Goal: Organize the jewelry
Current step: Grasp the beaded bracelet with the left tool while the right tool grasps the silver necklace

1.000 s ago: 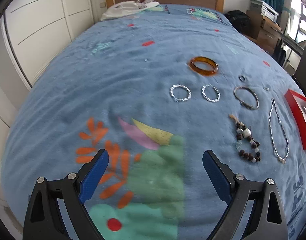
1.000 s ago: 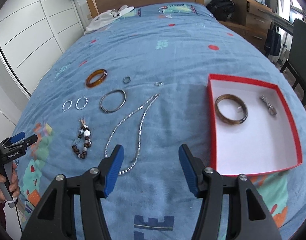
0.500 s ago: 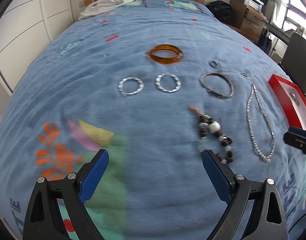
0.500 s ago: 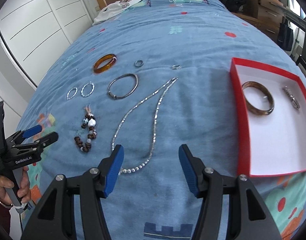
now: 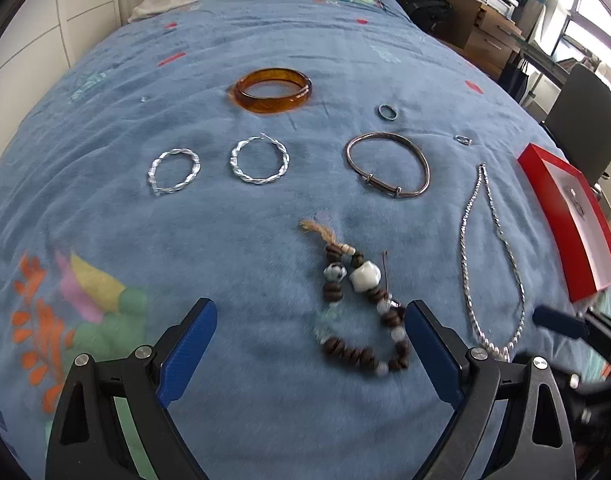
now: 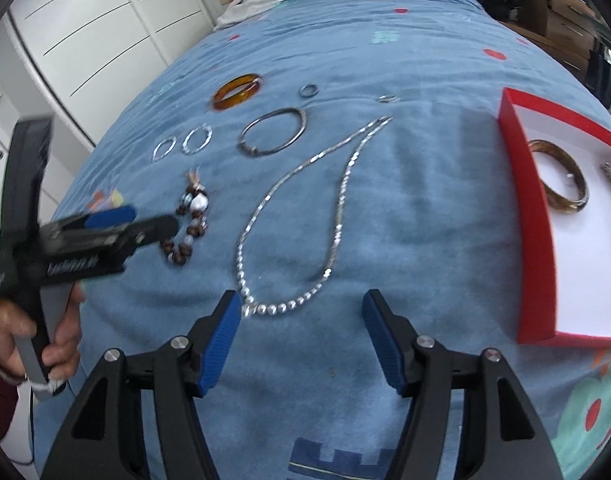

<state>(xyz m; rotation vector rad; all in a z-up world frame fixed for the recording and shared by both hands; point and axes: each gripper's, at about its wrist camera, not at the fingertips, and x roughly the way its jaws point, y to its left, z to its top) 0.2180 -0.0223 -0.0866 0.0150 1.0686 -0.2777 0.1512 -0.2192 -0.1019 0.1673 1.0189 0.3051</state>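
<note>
Silver chain necklace (image 6: 293,216) lies at frame centre on the bed (image 6: 425,60); right claw (image 6: 301,332) empty, jaws opening at its beaded end. Left claw (image 5: 309,344), wide and empty, nears the bead bracelet (image 5: 361,308). Risk: slack chain slipping or snagging the blanket before reaching the red box (image 6: 533,240).

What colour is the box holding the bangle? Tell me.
Red outside, white inside: the box, clearest in the right wrist view.

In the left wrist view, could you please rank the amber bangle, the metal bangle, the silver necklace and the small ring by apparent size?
1. silver necklace
2. metal bangle and amber bangle: alike, and the amber one lies farther, so unranked
3. small ring
</note>
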